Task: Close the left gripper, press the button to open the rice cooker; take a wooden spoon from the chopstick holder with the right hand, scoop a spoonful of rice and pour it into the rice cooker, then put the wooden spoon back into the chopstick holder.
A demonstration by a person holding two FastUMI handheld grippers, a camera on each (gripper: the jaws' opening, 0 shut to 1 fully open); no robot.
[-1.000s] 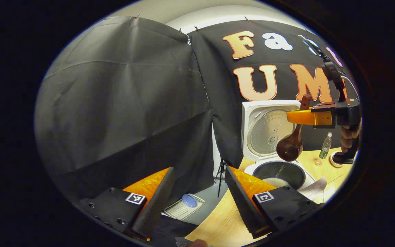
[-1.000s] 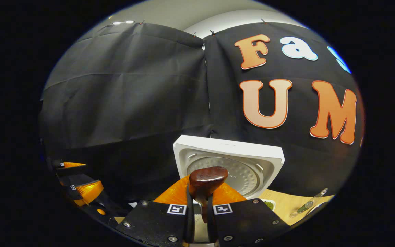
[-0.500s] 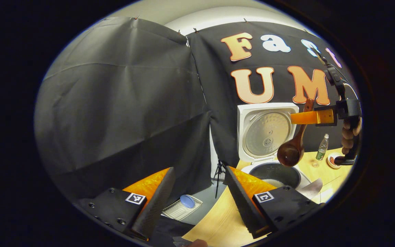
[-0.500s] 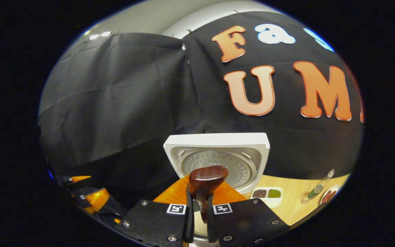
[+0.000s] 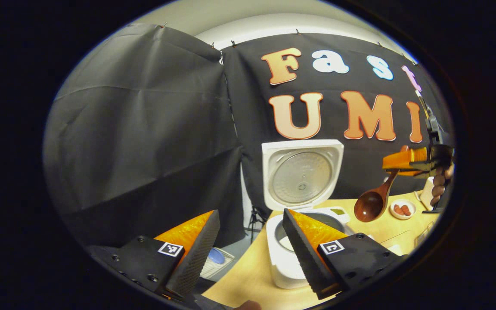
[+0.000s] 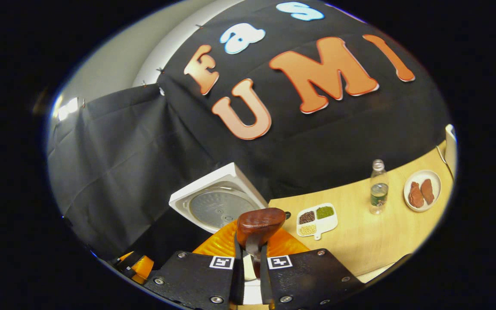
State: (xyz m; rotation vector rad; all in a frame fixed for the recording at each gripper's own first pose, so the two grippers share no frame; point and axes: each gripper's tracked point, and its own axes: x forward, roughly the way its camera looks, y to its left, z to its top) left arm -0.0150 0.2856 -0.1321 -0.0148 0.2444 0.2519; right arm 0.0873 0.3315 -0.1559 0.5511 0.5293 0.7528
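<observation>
The white rice cooker [image 5: 283, 262] stands on the wooden table [image 5: 248, 280] with its lid [image 5: 302, 176] raised upright. My left gripper [image 5: 250, 213] hangs open and holds nothing, just left of the cooker and nearer to me. My right gripper [image 5: 405, 160] is in the air to the right of the cooker, a hand [image 5: 439, 185] holding it. It is shut on the handle of the dark wooden spoon [image 5: 372, 205], whose bowl hangs down beside the pot and looks bare. In the right gripper view the handle's end [image 6: 260, 221] sticks up between the shut fingers of my right gripper [image 6: 251, 255], with the lid [image 6: 218, 207] behind.
A divided white dish of grains [image 6: 317, 219], a small water bottle [image 6: 377, 187] and a plate with red pieces [image 6: 422, 191] sit on the table [image 6: 373, 245] right of the cooker. A white object [image 6: 450, 144] stands at the far right edge. My left gripper [image 6: 138, 263] shows low left.
My right gripper has carried the spoon rightward and lower, away from above the pot, and its view has tilted towards the table. The left view has swung so the cooker sits nearer the centre.
</observation>
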